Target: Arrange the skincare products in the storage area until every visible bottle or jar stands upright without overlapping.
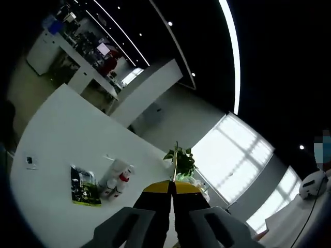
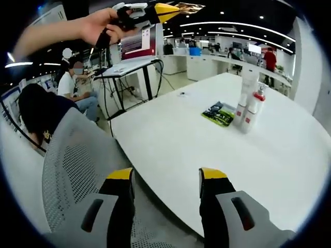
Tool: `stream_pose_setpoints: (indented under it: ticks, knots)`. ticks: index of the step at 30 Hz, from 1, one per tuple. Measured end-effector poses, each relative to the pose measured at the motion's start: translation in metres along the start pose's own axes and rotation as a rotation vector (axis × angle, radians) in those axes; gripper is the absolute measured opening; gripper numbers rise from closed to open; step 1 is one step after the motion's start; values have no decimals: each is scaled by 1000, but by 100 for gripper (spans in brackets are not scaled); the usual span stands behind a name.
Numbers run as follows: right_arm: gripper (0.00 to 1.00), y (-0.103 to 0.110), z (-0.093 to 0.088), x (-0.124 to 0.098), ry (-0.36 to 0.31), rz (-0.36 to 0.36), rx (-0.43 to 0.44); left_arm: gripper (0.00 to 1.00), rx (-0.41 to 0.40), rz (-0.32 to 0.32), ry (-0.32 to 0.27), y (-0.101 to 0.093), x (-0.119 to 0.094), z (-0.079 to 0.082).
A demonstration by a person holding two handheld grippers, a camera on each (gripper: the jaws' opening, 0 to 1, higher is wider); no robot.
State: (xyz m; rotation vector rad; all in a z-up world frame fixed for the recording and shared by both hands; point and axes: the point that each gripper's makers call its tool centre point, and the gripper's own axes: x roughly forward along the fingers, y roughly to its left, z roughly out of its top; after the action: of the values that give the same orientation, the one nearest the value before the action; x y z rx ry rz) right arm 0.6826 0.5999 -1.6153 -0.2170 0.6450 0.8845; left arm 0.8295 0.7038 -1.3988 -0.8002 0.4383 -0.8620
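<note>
A: Big open office here, dark ceiling (image 1: 170,51) crossed by long light strips, bright windows (image 1: 232,155) along one wall, rows of desks (image 2: 227,59) at the back.

B: And the white counter (image 2: 207,150) dominates. Wide, curved edge, mostly bare.

A: A grey mesh chair (image 2: 67,175) sits tucked against its near edge in the right gripper view, with seated people (image 2: 72,82) beyond it.

B: Now the skincare bottles (image 2: 247,106): a tight cluster of white ones, upright, one with a red cap, far across the counter. A green packet (image 2: 219,113) lies flat just beside them.

A: Same cluster in the left gripper view, bottles (image 1: 116,178) next to the packet (image 1: 84,187), a potted plant (image 1: 181,161) behind.

B: Jaws?

A: Right gripper (image 2: 168,181) hangs over the counter edge, jaws spread wide, empty. Left gripper (image 1: 172,187) is raised in a hand (image 2: 103,23), its yellow tips pressed together on nothing.
</note>
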Motion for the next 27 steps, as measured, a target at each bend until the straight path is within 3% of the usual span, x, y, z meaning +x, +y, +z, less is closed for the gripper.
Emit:
stream_pose_setpoints:
  ticks: [18, 27]
  knots:
    - [45, -1, -9, 4, 53, -23, -82, 0, 19, 37, 17, 10, 1, 23]
    - [43, -3, -12, 4, 70, -44, -110, 0, 19, 65, 46, 16, -5, 21]
